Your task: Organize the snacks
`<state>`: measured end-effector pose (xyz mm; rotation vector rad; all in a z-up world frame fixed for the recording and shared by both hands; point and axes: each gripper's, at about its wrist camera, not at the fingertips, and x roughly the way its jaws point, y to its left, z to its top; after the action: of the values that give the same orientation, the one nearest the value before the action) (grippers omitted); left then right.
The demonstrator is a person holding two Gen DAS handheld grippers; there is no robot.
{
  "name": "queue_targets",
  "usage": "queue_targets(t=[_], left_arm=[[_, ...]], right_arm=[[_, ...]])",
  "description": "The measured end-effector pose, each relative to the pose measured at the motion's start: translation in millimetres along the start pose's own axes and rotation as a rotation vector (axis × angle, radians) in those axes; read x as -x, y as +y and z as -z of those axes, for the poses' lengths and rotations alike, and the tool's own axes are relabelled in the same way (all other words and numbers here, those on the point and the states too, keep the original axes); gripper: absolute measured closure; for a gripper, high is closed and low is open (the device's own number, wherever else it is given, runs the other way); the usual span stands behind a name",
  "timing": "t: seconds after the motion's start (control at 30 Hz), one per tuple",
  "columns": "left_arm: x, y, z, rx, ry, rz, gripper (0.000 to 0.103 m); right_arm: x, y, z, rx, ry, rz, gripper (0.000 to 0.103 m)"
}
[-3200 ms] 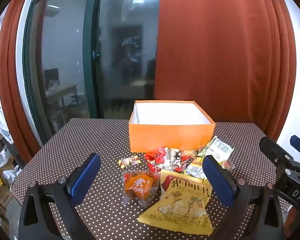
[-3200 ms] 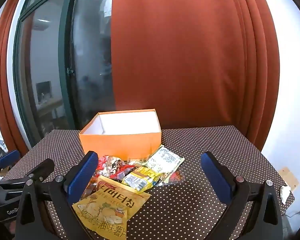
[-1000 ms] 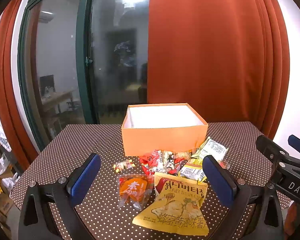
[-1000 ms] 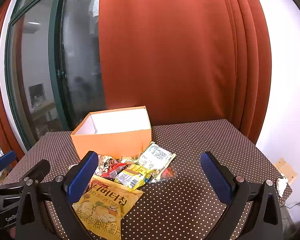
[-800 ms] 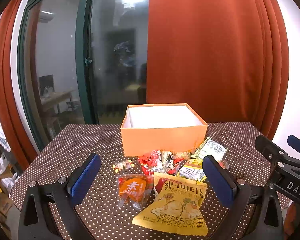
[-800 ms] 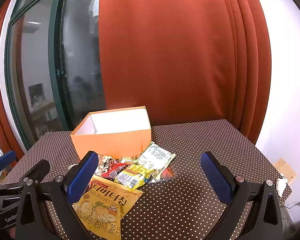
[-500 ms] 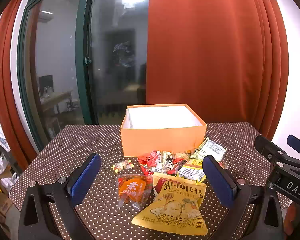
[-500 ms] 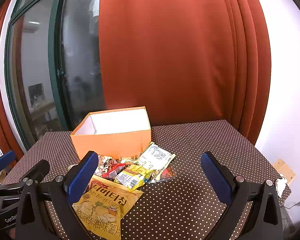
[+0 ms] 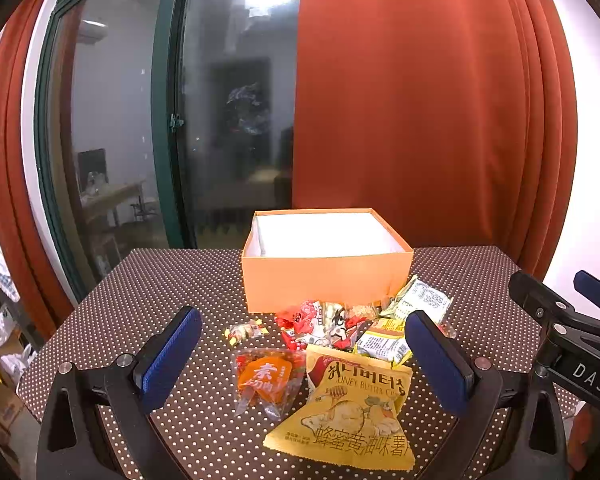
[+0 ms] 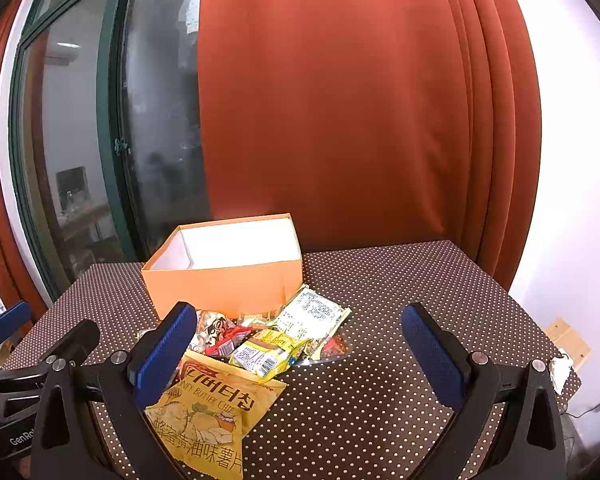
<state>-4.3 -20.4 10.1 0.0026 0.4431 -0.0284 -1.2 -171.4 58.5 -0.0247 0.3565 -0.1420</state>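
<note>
Toward the table's (image 9: 168,280) far edge the orange box (image 9: 326,282) sits empty, every snack, honey butter chip bag (image 9: 350,408) included, piled before it untouched, while left gripper (image 9: 306,354) and right gripper (image 10: 300,348) hover spread wide, holding nothing.

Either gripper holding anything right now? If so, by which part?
Nothing is held. The left gripper and the right gripper are both open and empty above the table; the snack packets lie untouched in front of the orange box.
</note>
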Motion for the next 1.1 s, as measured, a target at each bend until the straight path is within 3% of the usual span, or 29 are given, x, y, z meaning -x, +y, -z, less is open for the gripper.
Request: queue_targets(t=[0.63,1.1], left_arm=[[-15.1,9.0,9.4,0.018,0.007,-0.025,0.001],[-78.8,30.4,43.9,0.000,0.155,-0.044,0.007]], right_arm=[[-13.2,6.9,6.2,-0.006,0.017,-0.007,0.000],[-70.4,45.1,36.0,0.012,0.142,-0.078,0.002]])
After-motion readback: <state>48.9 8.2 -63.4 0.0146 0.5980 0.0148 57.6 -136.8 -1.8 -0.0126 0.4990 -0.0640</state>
